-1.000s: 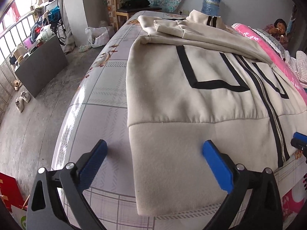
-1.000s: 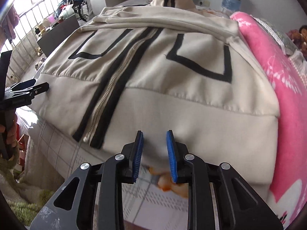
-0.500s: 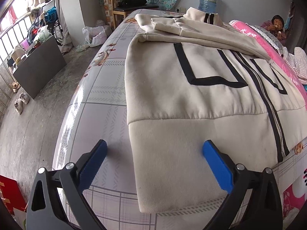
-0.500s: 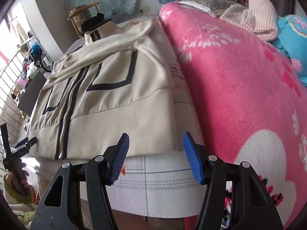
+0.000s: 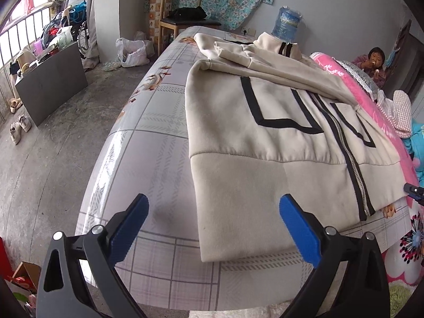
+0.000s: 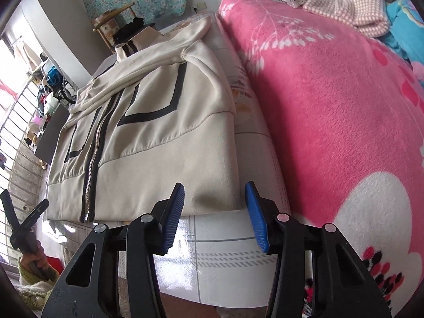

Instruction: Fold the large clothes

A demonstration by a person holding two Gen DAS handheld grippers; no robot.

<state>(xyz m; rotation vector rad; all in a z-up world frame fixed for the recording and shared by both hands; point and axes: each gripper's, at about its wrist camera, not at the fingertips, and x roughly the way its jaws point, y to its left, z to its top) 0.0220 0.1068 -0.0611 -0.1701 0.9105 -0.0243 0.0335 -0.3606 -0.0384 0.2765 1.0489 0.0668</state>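
A cream zip jacket [image 5: 265, 143] with black stripes lies flat on the bed, sleeves folded across its chest, collar at the far end. My left gripper [image 5: 212, 228] is open and empty, hovering just in front of the jacket's near left hem corner. The jacket also shows in the right wrist view [image 6: 148, 143]. My right gripper [image 6: 216, 212] is open and empty, just in front of the jacket's near right hem corner. The left gripper [image 6: 23, 225] shows at the far left of the right wrist view.
The bed has a grey checked sheet [image 5: 148, 159]. A thick pink blanket [image 6: 331, 106] lies along the jacket's right side. A chair [image 5: 185, 23] and a water bottle [image 5: 287, 23] stand beyond the bed. A person [image 5: 375, 61] sits at the back right.
My right gripper has opened from nearly shut and swung right to the jacket's right hem corner. My left gripper has stayed open and drawn back a little.
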